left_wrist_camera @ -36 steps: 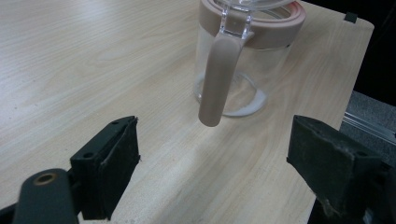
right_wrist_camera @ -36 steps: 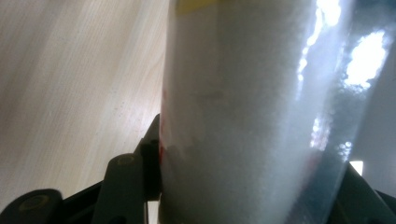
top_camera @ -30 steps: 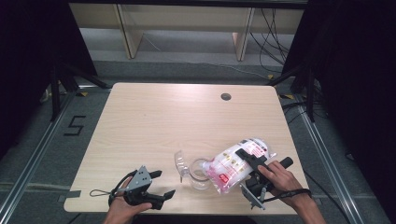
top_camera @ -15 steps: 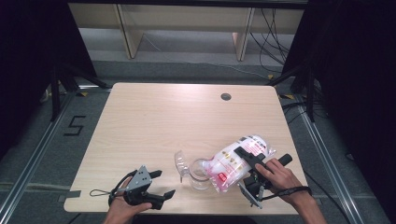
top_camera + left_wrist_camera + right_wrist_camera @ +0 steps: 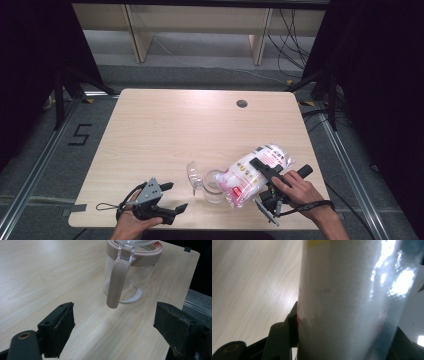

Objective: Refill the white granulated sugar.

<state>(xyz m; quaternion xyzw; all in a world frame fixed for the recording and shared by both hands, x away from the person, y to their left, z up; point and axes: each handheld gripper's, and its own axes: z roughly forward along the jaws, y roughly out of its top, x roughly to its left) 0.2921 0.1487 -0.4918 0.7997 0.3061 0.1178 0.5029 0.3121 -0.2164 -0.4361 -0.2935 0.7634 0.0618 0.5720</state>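
Your right gripper (image 5: 264, 176) grasps the bag (image 5: 252, 173) of white grains, its jaws clenched across the bag's middle; in the right gripper view the bag (image 5: 347, 300) sits pressed between both pads. You hold the bag tilted, its lower end at the mouth of the clear jar (image 5: 214, 187), which stands on the desk (image 5: 190, 130) near its front edge. The jar's hinged lid (image 5: 193, 175) stands open to the left of the jar. Your left gripper (image 5: 170, 196) rests low by the front edge, left of the jar, jaws released and spread wide with nothing between them. In the left gripper view the jar (image 5: 130, 272) stands just ahead, its beige handle (image 5: 116, 282) facing the jaws.
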